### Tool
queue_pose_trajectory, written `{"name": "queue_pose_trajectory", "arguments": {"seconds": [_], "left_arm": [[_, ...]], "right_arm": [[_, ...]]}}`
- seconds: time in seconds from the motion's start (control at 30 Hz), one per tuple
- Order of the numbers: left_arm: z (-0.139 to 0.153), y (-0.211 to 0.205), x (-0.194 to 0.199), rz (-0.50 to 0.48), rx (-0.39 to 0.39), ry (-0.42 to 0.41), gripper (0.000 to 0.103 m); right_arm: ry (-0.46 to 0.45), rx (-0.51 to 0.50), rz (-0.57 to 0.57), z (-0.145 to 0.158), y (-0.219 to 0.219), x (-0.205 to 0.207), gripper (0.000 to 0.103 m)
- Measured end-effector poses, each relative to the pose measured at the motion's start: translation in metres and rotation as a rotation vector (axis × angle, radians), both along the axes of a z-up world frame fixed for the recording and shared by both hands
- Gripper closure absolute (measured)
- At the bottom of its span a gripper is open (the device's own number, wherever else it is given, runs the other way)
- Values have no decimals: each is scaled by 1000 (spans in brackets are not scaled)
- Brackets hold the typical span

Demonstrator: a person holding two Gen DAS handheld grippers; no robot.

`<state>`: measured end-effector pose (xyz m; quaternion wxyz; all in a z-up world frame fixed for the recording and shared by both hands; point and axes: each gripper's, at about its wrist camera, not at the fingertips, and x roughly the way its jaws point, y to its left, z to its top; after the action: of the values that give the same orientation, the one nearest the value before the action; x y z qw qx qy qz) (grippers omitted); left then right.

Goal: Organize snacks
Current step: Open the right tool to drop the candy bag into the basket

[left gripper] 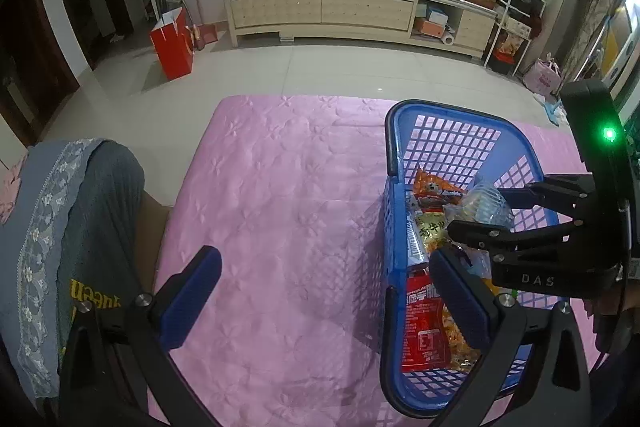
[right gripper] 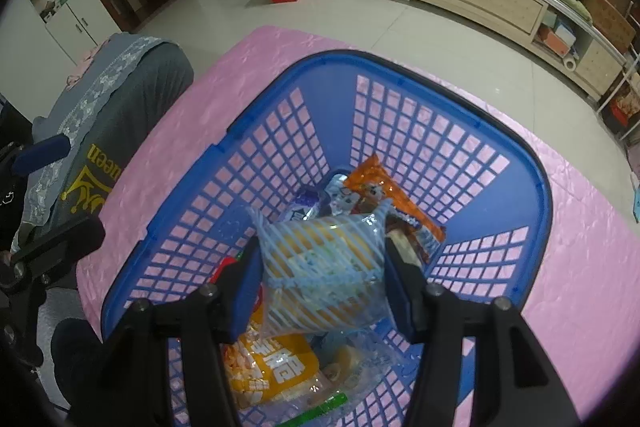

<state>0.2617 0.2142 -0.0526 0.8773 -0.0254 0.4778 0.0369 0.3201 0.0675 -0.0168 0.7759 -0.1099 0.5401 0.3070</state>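
Observation:
A blue plastic basket [right gripper: 536,187] stands on the pink cloth of the table and holds several snack packets. It also shows in the left wrist view [left gripper: 394,211] at the right. My right gripper [right gripper: 320,263] is shut on a clear blue-striped packet [right gripper: 320,259] with a yellow cake inside, held over the basket's middle. In the left wrist view the right gripper [left gripper: 476,211] reaches in from the right with that packet [left gripper: 484,205]. My left gripper [left gripper: 324,291] is open and empty, low over the pink cloth, its right finger over the basket.
A grey cushion with lace trim [left gripper: 80,211] lies at the table's left edge. Beyond the table is tiled floor with a red paper bag [left gripper: 172,43] and a long cream cabinet [left gripper: 340,11] against the wall.

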Motion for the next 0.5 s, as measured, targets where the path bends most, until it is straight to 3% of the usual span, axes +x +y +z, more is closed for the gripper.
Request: {"name": "queue_pose_trajectory", "arguments": {"seconds": [0.13,0.3,0.5], "left_arm": [[-1,0,2,0,-2,-1,0],[-3,-1,1,-1,-6,3,0],[5,-7,-9,-8,-9,-15,0]], "right_arm": [[-3,2,-11,-1,2,2,36],[-16,7,-42,1,-6,4,12],[-26,27,-56,15,-21,-1,10]]}}
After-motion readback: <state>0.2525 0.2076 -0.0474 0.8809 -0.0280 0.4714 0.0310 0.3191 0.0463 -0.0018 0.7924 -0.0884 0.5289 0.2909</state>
